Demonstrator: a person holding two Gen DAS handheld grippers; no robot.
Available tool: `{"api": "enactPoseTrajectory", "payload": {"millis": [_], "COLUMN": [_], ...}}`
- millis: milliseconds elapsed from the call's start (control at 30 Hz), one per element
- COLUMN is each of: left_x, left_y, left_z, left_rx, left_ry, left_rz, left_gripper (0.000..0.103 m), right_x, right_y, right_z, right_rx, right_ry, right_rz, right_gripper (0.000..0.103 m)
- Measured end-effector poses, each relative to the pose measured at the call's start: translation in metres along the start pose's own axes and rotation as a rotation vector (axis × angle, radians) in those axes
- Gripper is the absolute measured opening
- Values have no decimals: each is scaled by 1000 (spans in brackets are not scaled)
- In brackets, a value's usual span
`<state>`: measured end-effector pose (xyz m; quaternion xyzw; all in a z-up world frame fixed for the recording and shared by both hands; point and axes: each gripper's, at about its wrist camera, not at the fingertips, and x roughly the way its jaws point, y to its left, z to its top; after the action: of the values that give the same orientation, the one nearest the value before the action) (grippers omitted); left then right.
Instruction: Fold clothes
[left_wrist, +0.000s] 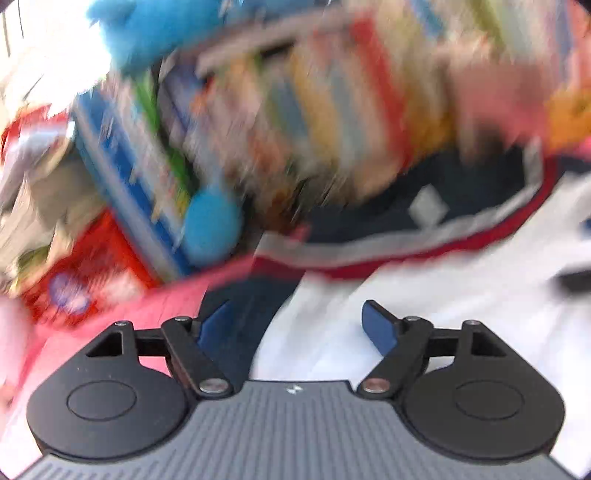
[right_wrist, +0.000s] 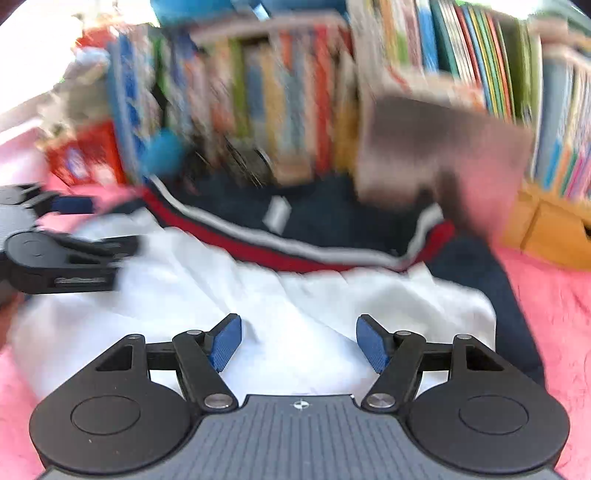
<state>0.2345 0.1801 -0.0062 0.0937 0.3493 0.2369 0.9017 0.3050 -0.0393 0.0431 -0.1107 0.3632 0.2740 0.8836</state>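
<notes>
A white garment (right_wrist: 288, 306) with a navy collar (right_wrist: 325, 218) trimmed in red and grey lies spread on a pink cover (right_wrist: 546, 295). In the right wrist view my right gripper (right_wrist: 299, 341) hovers open over the white cloth, its blue pads (right_wrist: 225, 347) empty. My left gripper (right_wrist: 92, 221) shows at the left edge of that view, blurred, near the garment's left shoulder. The left wrist view has the left gripper (left_wrist: 295, 325) open above the garment (left_wrist: 424, 295), by the navy sleeve edge (left_wrist: 243, 306). Both views are motion-blurred.
A shelf of colourful books (right_wrist: 369, 92) stands right behind the garment. A red box (right_wrist: 88, 155) and a blue plush toy (left_wrist: 210, 225) sit at the left. A wooden drawer unit (right_wrist: 554, 229) is at the right.
</notes>
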Motion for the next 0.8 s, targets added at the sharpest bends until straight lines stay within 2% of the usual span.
{"api": "enactPoseTrajectory", "payload": {"millis": [33, 100, 233, 267, 367, 500, 567, 600, 667, 733, 800], "left_x": [4, 11, 10, 8, 5, 6, 6, 5, -7, -24, -50], "left_y": [8, 23, 14, 13, 14, 19, 21, 21, 23, 27, 32], "left_z": [-4, -10, -11, -14, -15, -13, -10, -7, -3, -1, -2], "left_rx": [-26, -82, -33, -30, -33, -48, -45, -42, -40, -44, -69], "left_ry": [-3, -21, -56, -64, -72, -65, -52, -41, -39, -45, -61], "left_rz": [-3, -16, 30, 38, 41, 17, 12, 11, 23, 41, 39], "left_gripper": [93, 100, 100, 100, 100, 102, 102, 102, 98, 96, 96], "right_x": [8, 24, 52, 40, -9, -39, -55, -62, -77, -93, -107], "right_y": [-3, -10, -23, -23, -33, -53, -63, -69, -79, -89, -98], "right_z": [4, 11, 26, 29, 17, -5, -16, -22, -33, -44, -55], "right_rx": [5, 15, 33, 24, 29, 78, 102, 115, 139, 164, 193], "right_ry": [-3, -9, -22, -39, -115, -63, -38, -25, 1, 27, 52], "right_rz": [-8, -23, -54, -59, -20, -91, -127, -145, -180, -216, -246], "right_gripper": [67, 66, 65, 65, 75, 74, 70, 63, 66, 74, 74]}}
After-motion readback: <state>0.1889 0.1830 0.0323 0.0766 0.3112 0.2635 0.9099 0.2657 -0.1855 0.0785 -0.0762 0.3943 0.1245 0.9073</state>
